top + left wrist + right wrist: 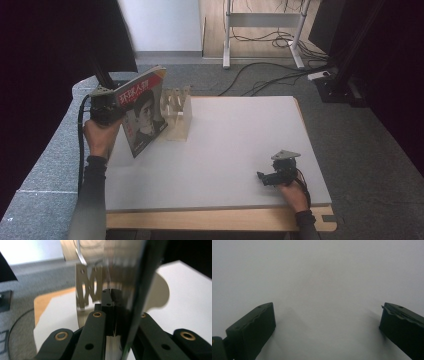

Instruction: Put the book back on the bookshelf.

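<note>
The left hand (102,136) is up high at the left side of the worktop (225,150). Its left gripper (112,111) has its jaws pinched tight on a magazine (142,112). The right hand (295,192) sits low near the front right. Its right gripper (261,176) has jaws spread wide apart, holding nothing.
</note>
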A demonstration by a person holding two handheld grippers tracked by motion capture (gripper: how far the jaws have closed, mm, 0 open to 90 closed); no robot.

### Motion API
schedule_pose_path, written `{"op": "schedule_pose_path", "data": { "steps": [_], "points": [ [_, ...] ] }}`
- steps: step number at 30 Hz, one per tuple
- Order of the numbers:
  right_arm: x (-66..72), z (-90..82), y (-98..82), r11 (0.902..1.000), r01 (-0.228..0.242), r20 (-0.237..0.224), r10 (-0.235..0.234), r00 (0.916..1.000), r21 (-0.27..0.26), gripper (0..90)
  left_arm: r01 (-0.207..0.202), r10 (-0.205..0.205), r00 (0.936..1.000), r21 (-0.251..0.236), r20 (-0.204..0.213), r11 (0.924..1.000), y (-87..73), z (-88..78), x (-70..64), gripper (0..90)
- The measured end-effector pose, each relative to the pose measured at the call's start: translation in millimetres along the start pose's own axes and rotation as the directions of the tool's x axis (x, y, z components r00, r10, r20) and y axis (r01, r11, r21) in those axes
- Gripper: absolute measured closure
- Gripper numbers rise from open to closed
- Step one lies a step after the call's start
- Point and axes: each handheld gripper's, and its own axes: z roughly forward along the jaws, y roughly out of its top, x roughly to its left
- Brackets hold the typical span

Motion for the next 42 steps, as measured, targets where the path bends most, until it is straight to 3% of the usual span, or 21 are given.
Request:
{"op": "schedule_pose_path", "data": {
  "steps": [2, 4, 7, 8, 9, 11, 15, 22, 30, 34, 37, 40, 42],
  "points": [
    [0.0, 0.0, 0.0, 1.0, 0.0, 0.0, 0.0, 1.0, 0.0, 0.0, -0.014, 0.014, 0.9999, 0.088, 0.002, 0.996, 3.1, -4.3, 0.3, 85.5],
    [0.0, -0.1, 0.0, 1.0, 0.001, -0.001, -0.001, 1.0, 0.001, 0.0, -0.018, 0.018, 0.9998, 0.106, -0.002, 0.9942, 3.6, -5.1, 0.2, 85.6],
    [0.0, -0.1, 0.1, 1.0, 0.001, -0.001, -0.001, 1.0, 0.002, 0.0, -0.015, 0.009, 0.9994, 0.185, 0.033, 0.9826, 5.8, -7.0, 2.5, 84.9],
    [0.0, -0.1, 0.1, 1.0, 0.001, -0.001, -0.001, 1.0, 0.002, 0.0, -0.015, 0.009, 0.9994, 0.185, 0.033, 0.9826, 5.8, -7.0, 2.5, 84.0],
    [-0.1, -0.1, 0.1, 1.0, 0.001, -0.001, -0.001, 1.0, 0.001, 0.0, -0.016, 0.007, 0.999, 0.21, 0.044, 0.9777, 6.2, -7.0, 2.8, 84.2],
    [-0.1, -0.1, 0.1, 1.0, 0.0, -0.001, 0.0, 1.0, 0.002, 0.0, -0.014, 0.007, 0.9995, 0.23, 0.031, 0.9732, 6.6, -7.4, 2.6, 84.6],
    [-0.1, -0.1, 0.0, 1.0, 0.0, -0.001, 0.0, 1.0, 0.001, 0.0, 0.002, -0.002, 1.0, 0.164, -0.004, 0.9865, 6.0, -8.0, 3.5, 87.0],
    [-0.1, -0.1, 0.0, 1.0, 0.0, -0.002, 0.0, 1.0, 0.001, 0.0, 0.031, -0.029, 0.9992, 0.07, -0.028, 0.9971, 8.6, -0.8, 2.5, 87.2],
    [0.0, -0.1, -0.1, 1.0, -0.001, -0.001, 0.001, 1.0, 0.001, 0.0, 0.061, -0.059, 0.9973, 0.041, -0.042, 0.9973, 3.5, 17.0, 5.5, 86.9],
    [0.0, -0.1, 0.0, 1.0, -0.001, -0.001, 0.001, 1.0, 0.001, 0.0, 0.039, -0.033, 0.9958, 0.064, -0.085, 0.9972, -3.1, 21.5, 9.4, 85.8],
    [-0.1, 0.0, 0.0, 1.0, 0.0, -0.001, 0.0, 1.0, 0.001, 0.0, 0.059, -0.055, 0.9941, 0.045, -0.093, 0.9972, -7.2, 21.4, 14.4, 84.9],
    [-0.2, -0.1, 0.3, 1.0, 0.001, -0.001, -0.001, 1.0, 0.001, 0.0, 0.054, -0.052, 0.9948, 0.029, -0.088, 0.9981, -8.5, 23.5, 16.5, 69.7],
    [0.0, 0.0, 0.3, 1.0, 0.0, -0.001, 0.0, 1.0, 0.001, 0.0, 0.05, -0.047, 0.9946, 0.026, -0.093, 0.9984, -8.4, 24.0, 16.7, 66.1]
  ]
}}
